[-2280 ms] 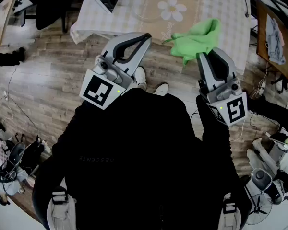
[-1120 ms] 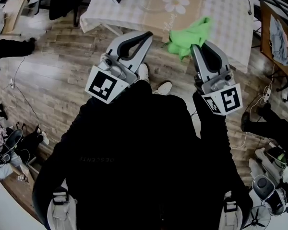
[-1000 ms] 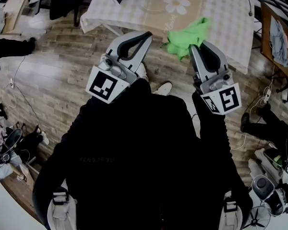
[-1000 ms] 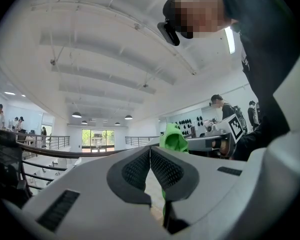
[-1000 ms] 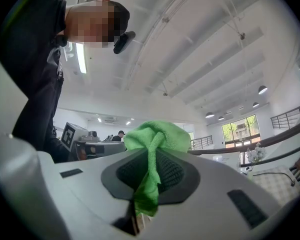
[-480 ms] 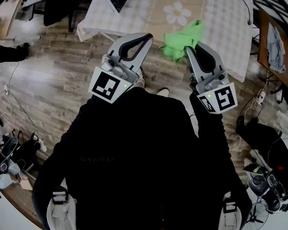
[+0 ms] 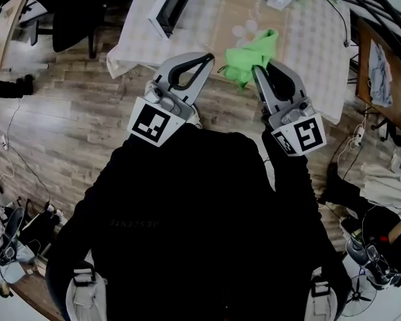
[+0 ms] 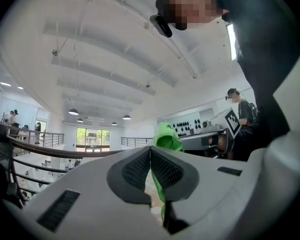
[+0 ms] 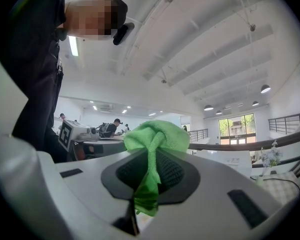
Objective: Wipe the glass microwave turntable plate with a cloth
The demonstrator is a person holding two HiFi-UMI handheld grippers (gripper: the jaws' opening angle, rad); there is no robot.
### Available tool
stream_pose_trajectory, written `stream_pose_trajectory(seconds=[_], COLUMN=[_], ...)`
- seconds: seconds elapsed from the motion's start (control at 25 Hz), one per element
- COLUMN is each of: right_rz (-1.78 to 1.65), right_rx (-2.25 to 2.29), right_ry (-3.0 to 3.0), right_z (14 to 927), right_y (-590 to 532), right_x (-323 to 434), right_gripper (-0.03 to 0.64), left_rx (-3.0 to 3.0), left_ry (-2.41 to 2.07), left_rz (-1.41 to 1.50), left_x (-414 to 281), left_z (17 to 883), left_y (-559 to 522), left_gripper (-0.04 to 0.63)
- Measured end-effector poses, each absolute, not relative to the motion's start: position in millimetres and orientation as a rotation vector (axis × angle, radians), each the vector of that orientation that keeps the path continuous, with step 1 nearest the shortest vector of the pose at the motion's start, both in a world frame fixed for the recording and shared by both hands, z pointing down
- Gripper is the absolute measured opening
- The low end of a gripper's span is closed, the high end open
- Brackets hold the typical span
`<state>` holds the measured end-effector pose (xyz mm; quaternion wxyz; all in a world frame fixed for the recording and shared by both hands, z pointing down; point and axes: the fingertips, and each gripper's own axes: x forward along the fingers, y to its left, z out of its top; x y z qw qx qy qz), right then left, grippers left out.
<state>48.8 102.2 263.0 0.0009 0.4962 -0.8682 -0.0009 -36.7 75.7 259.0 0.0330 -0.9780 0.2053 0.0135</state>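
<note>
At the far left of the head view lay wooden floor (image 7: 60, 119), and past it the person stood in a black top (image 7: 187, 212), both tools raised out in front. The left gripper (image 7: 206, 59) had its jaws brought together, tips touching, with an oval gap below them. Its own view showed the same (image 8: 150, 151): the ribbed pads met at the tip with nothing pinched between them, and the green seen through the gap was fabric hanging farther off. Its marker cube (image 7: 154, 122) faced up toward the head.

Ahead of that tool stood the table (image 7: 307, 39) under a checked, flower-printed cover, with a white, dark-fronted appliance (image 7: 170, 2) near its left end. I could not pick out the glass plate on it.

Further right, the green cloth (image 7: 250, 45) hung bunched above the table's near edge. The right gripper (image 7: 257, 69) was clamped on it: in that gripper's view (image 9: 151, 159) a twisted strand of the cloth (image 9: 157, 134) ran down between the dark pads, with the bulk mushrooming above the tips. Its marker cube (image 7: 299, 134) sat just behind.
</note>
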Motion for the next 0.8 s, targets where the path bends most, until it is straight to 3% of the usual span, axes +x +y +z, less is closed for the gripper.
stream_pose_trajectory(seconds=[0.8], right_rz=[0.106], right_rx=[1.512], right_ry=[-2.676], right_z=[304.4], right_y=[-5.6], right_x=[55.8], right_gripper=[0.058], left_rx=[-3.052], left_ry=[0.73], left_rz=[-0.002], left_x=[-37.7], left_z=[302.6], left_y=[-26.6], left_gripper=[0.02])
